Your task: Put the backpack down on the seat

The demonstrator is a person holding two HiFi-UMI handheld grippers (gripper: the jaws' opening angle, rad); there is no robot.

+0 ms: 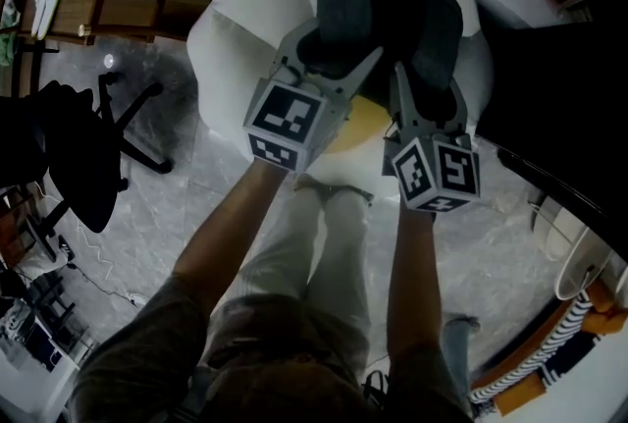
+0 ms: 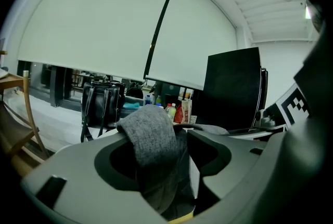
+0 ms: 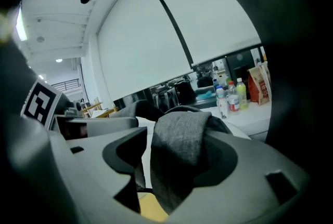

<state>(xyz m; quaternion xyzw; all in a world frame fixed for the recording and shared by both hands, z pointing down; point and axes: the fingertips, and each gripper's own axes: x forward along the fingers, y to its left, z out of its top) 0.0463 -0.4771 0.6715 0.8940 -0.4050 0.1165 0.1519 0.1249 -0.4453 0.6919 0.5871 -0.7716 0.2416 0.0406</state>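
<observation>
Directly below the head camera, the person's forearms (image 1: 231,235) reach forward over pale trousers (image 1: 329,244), each hand carrying a tool. Just ahead, the left gripper (image 1: 334,46) has its jaws apart. A grey shoulder strap (image 2: 151,134) lies loose between them, leaning on one jaw and clear of the other. The right gripper (image 1: 427,82) is likewise parted around a second strap (image 3: 179,140) without pinching it. Both straps run to the dark grey backpack (image 1: 392,4), which sits on the rounded white seat (image 1: 231,28), with a yellow patch (image 1: 361,122) showing at its near edge. Further off, a black office chair (image 1: 88,156) stands on the marbled floor (image 1: 211,185), well apart to the left. Bottles (image 3: 231,95) line a counter (image 3: 250,114) beyond.
</observation>
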